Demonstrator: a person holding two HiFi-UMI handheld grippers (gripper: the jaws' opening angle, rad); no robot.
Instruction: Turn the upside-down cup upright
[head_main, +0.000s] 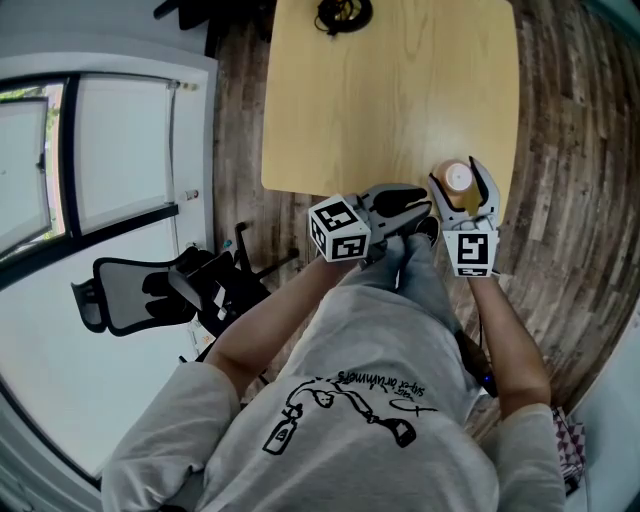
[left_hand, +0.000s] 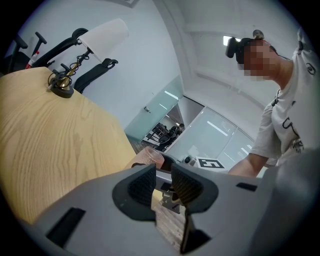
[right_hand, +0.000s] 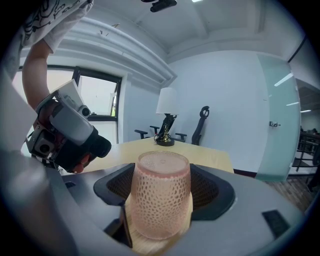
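Right gripper (right_hand: 161, 192) clamped on pink textured cup (head_main: 458, 178), one jaw on each side. Cup stands base-up, rim down on near corner of wooden table (head_main: 380, 90). Left gripper (left_hand: 163, 186) just beside it at table's near edge, jaws slightly apart, nothing between them. Lamp (right_hand: 166, 107) at far end.

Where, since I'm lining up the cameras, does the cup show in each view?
Head view: cup at the table's near right corner.
Left gripper view: cup at centre, beyond the left gripper.
Right gripper view: cup at centre, in the right gripper.
Shared: lamp base.
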